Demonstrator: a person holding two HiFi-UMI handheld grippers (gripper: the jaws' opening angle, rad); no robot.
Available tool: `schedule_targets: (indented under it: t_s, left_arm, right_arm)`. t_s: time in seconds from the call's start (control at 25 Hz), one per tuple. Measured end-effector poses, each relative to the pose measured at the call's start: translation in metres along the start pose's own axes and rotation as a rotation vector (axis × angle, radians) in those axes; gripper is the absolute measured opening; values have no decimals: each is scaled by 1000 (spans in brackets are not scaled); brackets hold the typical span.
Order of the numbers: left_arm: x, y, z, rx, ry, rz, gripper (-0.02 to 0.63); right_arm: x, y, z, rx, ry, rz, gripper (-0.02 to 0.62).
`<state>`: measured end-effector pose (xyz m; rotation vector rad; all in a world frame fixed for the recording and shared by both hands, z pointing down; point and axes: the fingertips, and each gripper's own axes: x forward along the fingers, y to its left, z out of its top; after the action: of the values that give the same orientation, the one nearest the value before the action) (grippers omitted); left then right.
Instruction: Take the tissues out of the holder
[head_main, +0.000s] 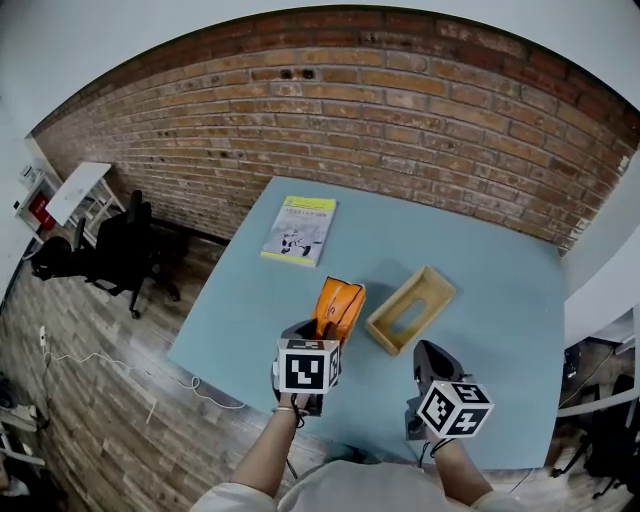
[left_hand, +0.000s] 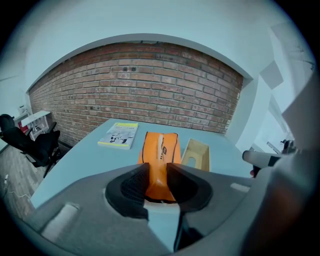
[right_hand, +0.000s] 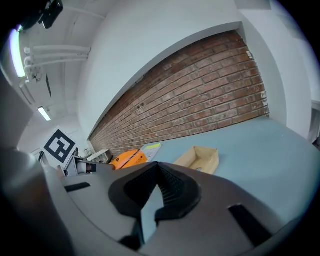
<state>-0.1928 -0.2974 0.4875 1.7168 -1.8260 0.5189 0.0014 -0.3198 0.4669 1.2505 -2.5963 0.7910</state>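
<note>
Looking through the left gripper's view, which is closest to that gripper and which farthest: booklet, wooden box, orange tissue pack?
1. Orange tissue pack, gripped between the jaws.
2. Wooden box, just beyond, to the right.
3. Booklet, farthest, back left.
</note>
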Motion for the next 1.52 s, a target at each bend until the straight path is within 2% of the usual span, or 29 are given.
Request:
schedule_targets:
  t_s: [0.56, 1.52]
  left_arm:
    - [1, 21, -37, -59, 38, 36, 118]
    - [47, 23, -80, -119, 114, 42, 118]
  right_arm:
    - [8, 13, -17, -24, 52, 25, 5]
    - [26, -6, -36, -79, 159, 17, 5]
